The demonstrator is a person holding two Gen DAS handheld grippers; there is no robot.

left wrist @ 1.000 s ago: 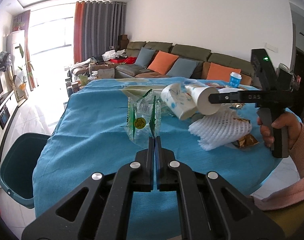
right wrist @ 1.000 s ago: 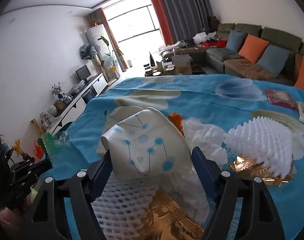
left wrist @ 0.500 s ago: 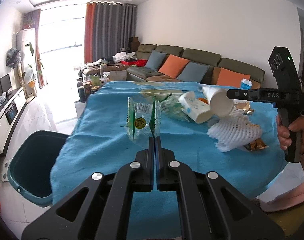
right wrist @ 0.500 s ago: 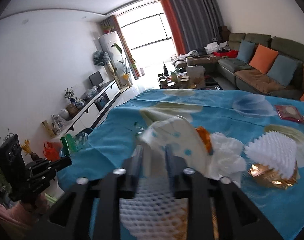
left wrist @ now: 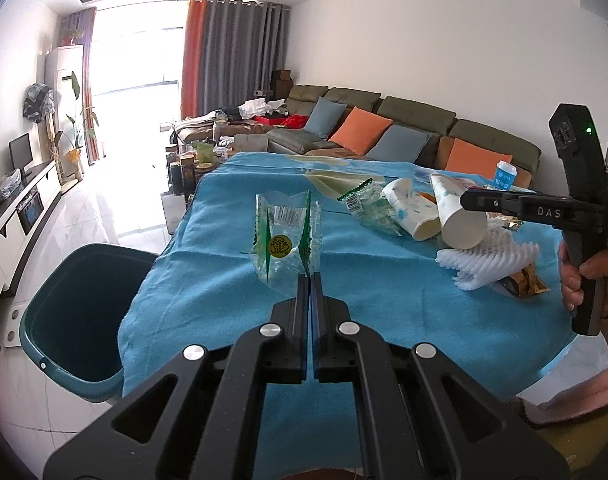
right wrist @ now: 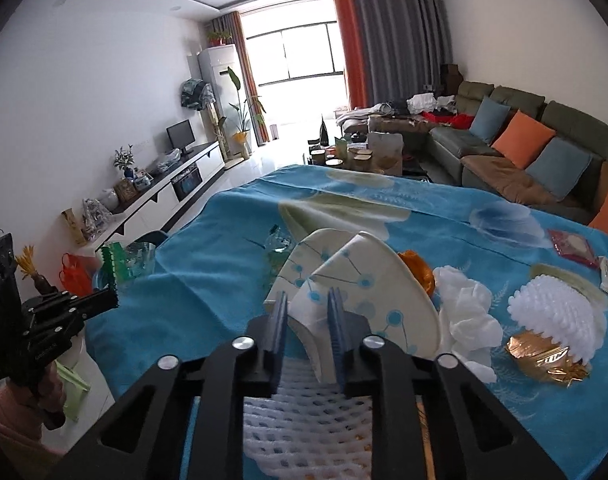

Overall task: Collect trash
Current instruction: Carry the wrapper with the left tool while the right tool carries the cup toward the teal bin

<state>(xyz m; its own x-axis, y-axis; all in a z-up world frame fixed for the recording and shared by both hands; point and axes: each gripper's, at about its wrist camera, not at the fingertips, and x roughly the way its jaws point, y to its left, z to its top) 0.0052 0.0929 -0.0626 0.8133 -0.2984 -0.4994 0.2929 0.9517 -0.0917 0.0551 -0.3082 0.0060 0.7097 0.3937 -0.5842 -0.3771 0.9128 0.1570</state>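
Note:
My left gripper (left wrist: 310, 280) is shut on the lower edge of a clear plastic bag with green print (left wrist: 285, 236), which stands upright above the blue-clothed table (left wrist: 231, 280). The right wrist view shows that gripper (right wrist: 103, 300) and bag (right wrist: 127, 264) at the table's left edge. My right gripper (right wrist: 308, 320) is closing its jaws, and the pads pinch the crushed wall of a white paper cup with blue dots (right wrist: 368, 292). Seen from the left wrist, the cup (left wrist: 460, 216) hangs from the right gripper (left wrist: 468, 202), tilted, just above the table.
A second paper cup (left wrist: 408, 216) and a crumpled clear bag (left wrist: 364, 204) lie mid-table. White foam nets (right wrist: 556, 312), a gold wrapper (right wrist: 544, 356), tissue (right wrist: 468, 312) and an orange scrap (right wrist: 416, 268) lie nearby. A teal bin (left wrist: 75, 312) stands on the floor left of the table.
The right gripper's jaws went from wide around the cup to pinched on it, and the cup came up slightly. The left gripper drew back with its bag, bringing more of the bin into view.

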